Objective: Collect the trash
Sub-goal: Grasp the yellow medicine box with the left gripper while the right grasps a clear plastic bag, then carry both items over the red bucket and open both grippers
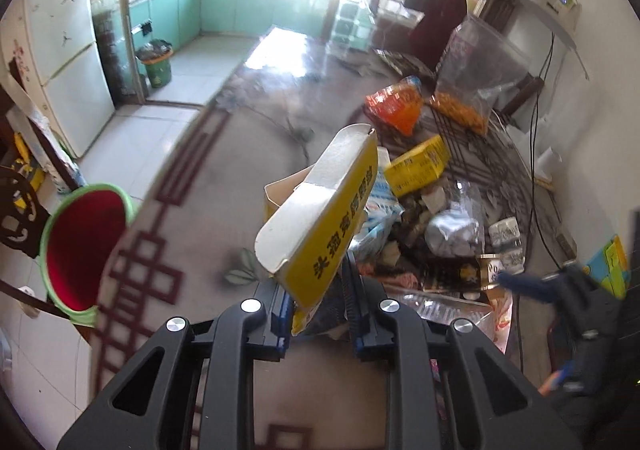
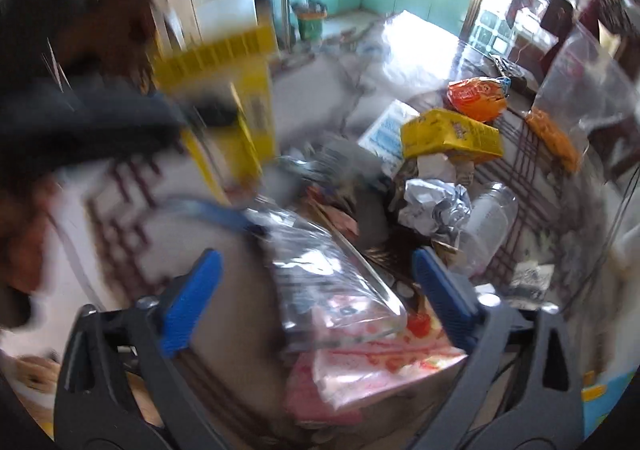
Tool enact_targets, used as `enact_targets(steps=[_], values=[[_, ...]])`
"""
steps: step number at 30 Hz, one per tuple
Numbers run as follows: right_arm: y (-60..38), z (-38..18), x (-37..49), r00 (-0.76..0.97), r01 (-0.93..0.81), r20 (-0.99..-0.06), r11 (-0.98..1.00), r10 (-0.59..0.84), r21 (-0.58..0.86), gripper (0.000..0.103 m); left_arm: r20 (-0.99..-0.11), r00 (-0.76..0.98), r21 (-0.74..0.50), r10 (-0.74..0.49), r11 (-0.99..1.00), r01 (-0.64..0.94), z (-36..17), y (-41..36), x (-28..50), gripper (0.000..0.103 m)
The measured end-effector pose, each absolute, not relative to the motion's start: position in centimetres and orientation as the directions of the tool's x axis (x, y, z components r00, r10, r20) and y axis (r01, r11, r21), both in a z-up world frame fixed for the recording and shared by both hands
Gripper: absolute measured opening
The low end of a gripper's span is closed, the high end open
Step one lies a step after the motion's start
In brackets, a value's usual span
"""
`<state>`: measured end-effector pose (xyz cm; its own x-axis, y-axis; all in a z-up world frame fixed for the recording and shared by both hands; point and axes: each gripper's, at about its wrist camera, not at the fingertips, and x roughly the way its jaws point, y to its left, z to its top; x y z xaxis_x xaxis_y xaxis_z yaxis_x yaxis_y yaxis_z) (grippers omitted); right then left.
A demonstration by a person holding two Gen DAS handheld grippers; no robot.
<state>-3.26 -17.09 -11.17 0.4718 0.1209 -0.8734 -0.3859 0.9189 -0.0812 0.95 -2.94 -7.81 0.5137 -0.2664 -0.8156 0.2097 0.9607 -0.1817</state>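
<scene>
The left claw (image 1: 316, 302) is closed on an opened yellow carton (image 1: 320, 218), pinching its lower end so the box sticks up and away from the fingers, flaps loose, held above the table (image 1: 224, 186). In the right wrist view the same carton (image 2: 236, 98) shows as a yellow blur at the upper left. Just right of it lies the heap of rubbish: a second yellow box (image 1: 418, 166), a blue and white packet (image 1: 380, 210), a ball of crumpled foil (image 1: 452, 230) and an orange snack bag (image 1: 396, 106). The right claw (image 2: 316, 298) stands wide open with nothing between its blue pads (image 2: 188, 302), poised over a clear plastic wrapper (image 2: 332, 278) and a pink printed bag (image 2: 360, 374). A red bucket with a green rim (image 1: 84, 246) sits off the table's left edge.
</scene>
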Motion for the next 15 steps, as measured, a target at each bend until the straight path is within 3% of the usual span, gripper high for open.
enact_targets(steps=[2,3,10,15], values=[[-16.5,-12.5,-2.7,0.443,-0.4,-0.894,0.908,0.07,-0.127,0.037,-0.798,0.55,-0.157,-0.248,0.965,0.208,-6.4,-2.5,0.6,0.02],[-16.6,-13.1,-2.5,0.426,-0.4,-0.902,0.909,0.072,-0.117,0.03,-0.791,0.56,-0.152,-0.245,0.966,0.208,-6.0,-2.3,0.5,0.02],[-17.5,-10.0,-2.4,0.486,-0.362,-0.86,0.932,0.159,-0.032,0.003,-0.733,0.648,-0.082,-0.207,0.973,0.218,-1.7,-2.4,-0.6,0.02],[-17.9,-6.1,-2.8,0.563,-0.318,-0.804,0.948,0.19,0.002,0.002,-0.695,0.685,-0.08,-0.218,0.971,0.227,0.5,-2.0,-0.8,0.02]])
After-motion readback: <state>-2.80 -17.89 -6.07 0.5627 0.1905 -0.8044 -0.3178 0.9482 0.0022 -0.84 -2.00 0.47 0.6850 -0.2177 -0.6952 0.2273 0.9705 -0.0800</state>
